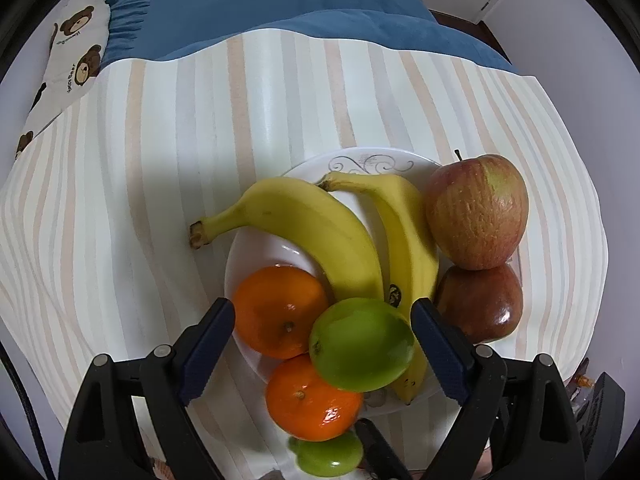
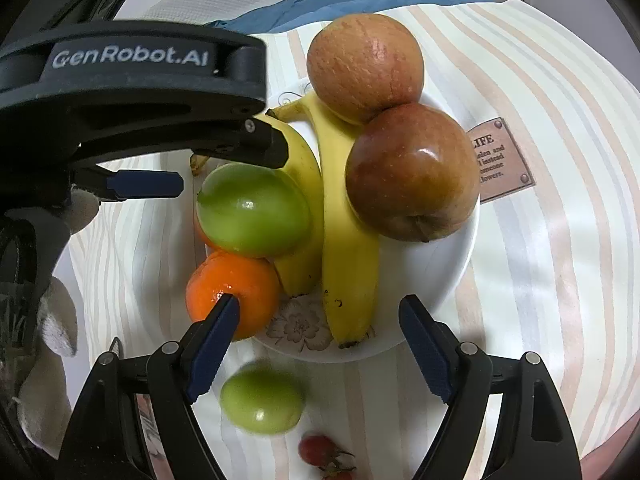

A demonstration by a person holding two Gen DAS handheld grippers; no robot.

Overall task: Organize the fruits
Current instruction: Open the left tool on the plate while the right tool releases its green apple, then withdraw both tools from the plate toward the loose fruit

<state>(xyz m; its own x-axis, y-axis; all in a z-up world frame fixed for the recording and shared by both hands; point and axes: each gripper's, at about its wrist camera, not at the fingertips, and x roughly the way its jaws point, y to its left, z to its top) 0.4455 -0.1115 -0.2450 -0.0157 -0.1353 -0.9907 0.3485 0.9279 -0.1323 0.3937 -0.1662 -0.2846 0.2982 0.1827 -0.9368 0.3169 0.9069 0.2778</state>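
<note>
- A cloth (image 2: 560, 160) in pale cream, peach and grey stripes is seen spread over the table, with blue fabric (image 1: 280, 8) bunched at the far edge.
- A glossy white plate (image 2: 448, 272), printed with a flower motif at its near rim, is shown crowded: two smooth yellow bananas (image 2: 344, 240) lie with their long axes running near to far, two round streaked apples (image 2: 412, 172) are stacked at the right, and a waxy green fruit (image 2: 252, 208) rests atop two dimpled oranges (image 2: 232, 292) at the left.
- The left gripper (image 1: 320, 344) is pictured pointing down over the left of the plate, its jaws spread wide on either side of the piled green fruit (image 1: 360, 344), the pads not seen to press on it.
- The right gripper (image 2: 316, 344) is held at the near rim, jaws apart and empty; its left pad overlaps the near orange in view, contact not being clear.
- A second green fruit (image 2: 262, 402), round and smooth, is left on the cloth just near of the plate, slightly left of centre between the right gripper's fingers; that hand is judged the nearer for the next pick.
- Small red fruits (image 2: 320, 452) with stems are glimpsed at the nearest edge.
</note>
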